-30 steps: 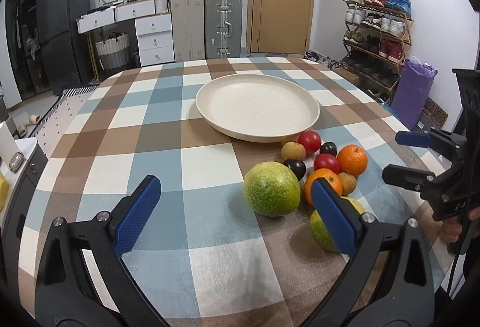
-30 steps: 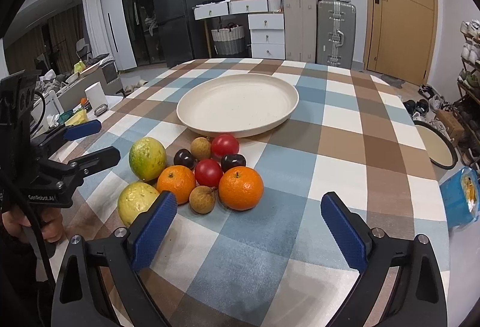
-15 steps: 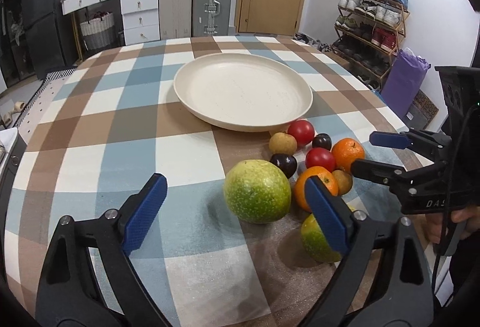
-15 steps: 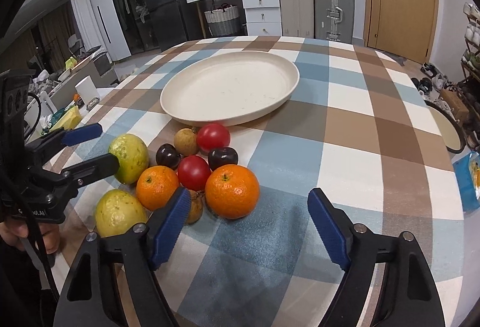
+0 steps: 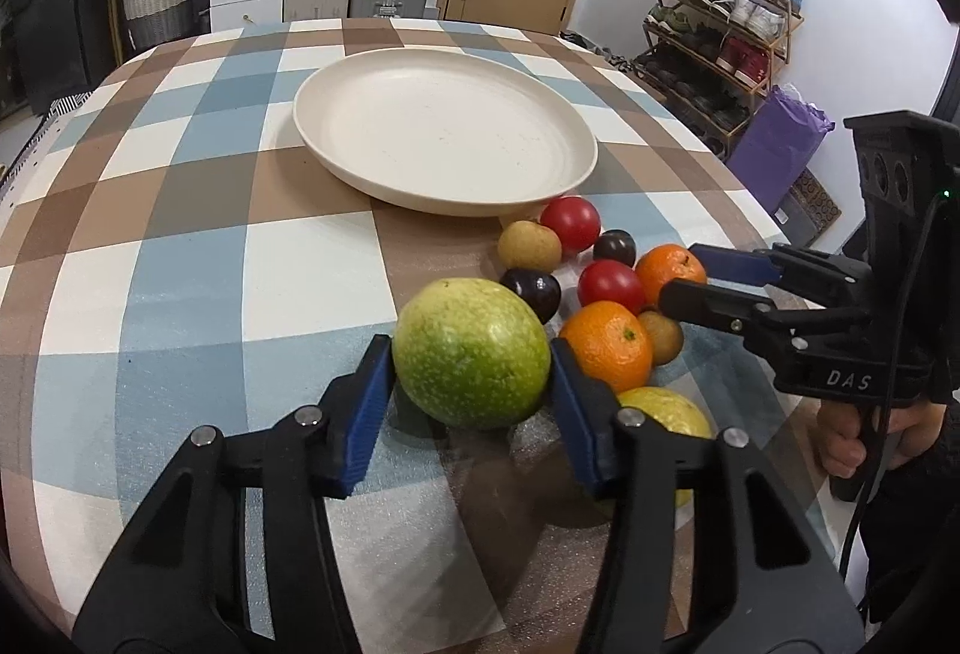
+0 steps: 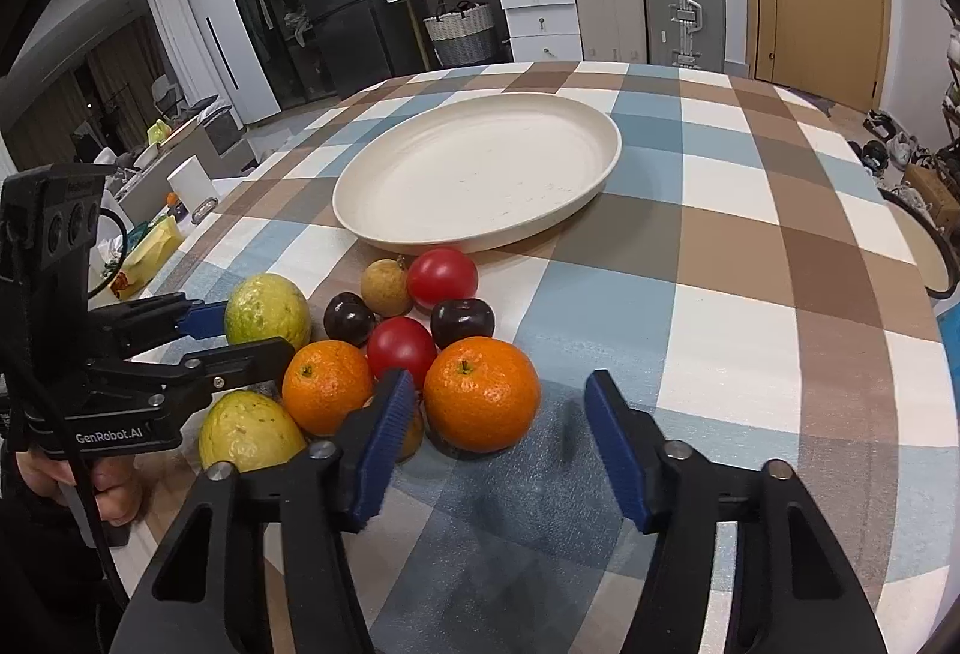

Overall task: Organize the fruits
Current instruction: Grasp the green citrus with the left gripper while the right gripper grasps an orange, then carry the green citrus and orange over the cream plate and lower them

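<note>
A cluster of fruit lies on the checked tablecloth in front of an empty cream plate (image 5: 444,138) (image 6: 480,174). My left gripper (image 5: 468,348) (image 6: 258,333) is closing on the big green fruit (image 5: 471,378) (image 6: 267,303), and both blue pads touch its sides. My right gripper (image 6: 498,381) (image 5: 675,271) is also closing, with the large orange (image 6: 480,402) (image 5: 672,264) between its pads. A gap still shows between that orange and the right-hand pad. A second orange (image 5: 606,345) (image 6: 327,384) sits between the two held-around fruits.
Also in the cluster are two red tomatoes (image 6: 441,276), dark plums (image 6: 462,321), small brown fruits (image 6: 384,285) and a yellow-green fruit (image 6: 249,429). Hands (image 5: 840,438) hold the gripper handles. Suitcases, drawers and a shoe rack (image 5: 720,24) stand beyond the table.
Both grippers came forward and down onto the fruit and their jaws narrowed. The left pads now meet the green fruit, and the right pads flank the large orange.
</note>
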Demonstrator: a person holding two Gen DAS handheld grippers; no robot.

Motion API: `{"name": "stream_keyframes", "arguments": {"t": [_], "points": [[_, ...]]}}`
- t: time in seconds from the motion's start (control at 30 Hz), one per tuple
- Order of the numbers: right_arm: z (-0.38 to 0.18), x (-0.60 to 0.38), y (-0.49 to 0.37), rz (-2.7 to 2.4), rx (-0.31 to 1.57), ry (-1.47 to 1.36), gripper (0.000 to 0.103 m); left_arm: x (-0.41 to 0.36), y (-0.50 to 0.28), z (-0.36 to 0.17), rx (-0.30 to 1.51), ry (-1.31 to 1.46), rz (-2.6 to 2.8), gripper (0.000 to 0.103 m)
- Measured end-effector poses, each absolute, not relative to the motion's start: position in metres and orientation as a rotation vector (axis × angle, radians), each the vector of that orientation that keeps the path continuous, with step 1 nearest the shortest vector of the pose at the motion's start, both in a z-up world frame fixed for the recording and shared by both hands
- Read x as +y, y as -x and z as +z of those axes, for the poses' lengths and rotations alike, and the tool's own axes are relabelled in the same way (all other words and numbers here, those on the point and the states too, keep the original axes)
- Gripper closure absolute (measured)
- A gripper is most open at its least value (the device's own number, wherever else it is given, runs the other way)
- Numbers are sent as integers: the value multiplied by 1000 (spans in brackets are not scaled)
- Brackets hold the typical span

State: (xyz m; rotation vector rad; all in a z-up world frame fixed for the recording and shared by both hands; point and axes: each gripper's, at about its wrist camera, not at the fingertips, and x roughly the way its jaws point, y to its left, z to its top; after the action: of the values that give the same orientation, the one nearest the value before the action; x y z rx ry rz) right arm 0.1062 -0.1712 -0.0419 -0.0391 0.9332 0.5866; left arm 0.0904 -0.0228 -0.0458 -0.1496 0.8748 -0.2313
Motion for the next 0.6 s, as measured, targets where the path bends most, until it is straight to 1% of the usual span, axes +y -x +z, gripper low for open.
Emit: {"name": "stream_keyframes", "arguments": {"t": [0.2, 0.23, 0.6], "points": [[-43, -173, -106, 608, 952, -8, 56, -20, -88, -44, 867, 172, -240, 55], [-43, -173, -106, 611, 954, -11, 60, -20, -87, -43, 860, 173, -242, 55], [-37, -177, -95, 602, 923, -12, 63, -10, -75, -25, 796, 179, -220, 55]]}}
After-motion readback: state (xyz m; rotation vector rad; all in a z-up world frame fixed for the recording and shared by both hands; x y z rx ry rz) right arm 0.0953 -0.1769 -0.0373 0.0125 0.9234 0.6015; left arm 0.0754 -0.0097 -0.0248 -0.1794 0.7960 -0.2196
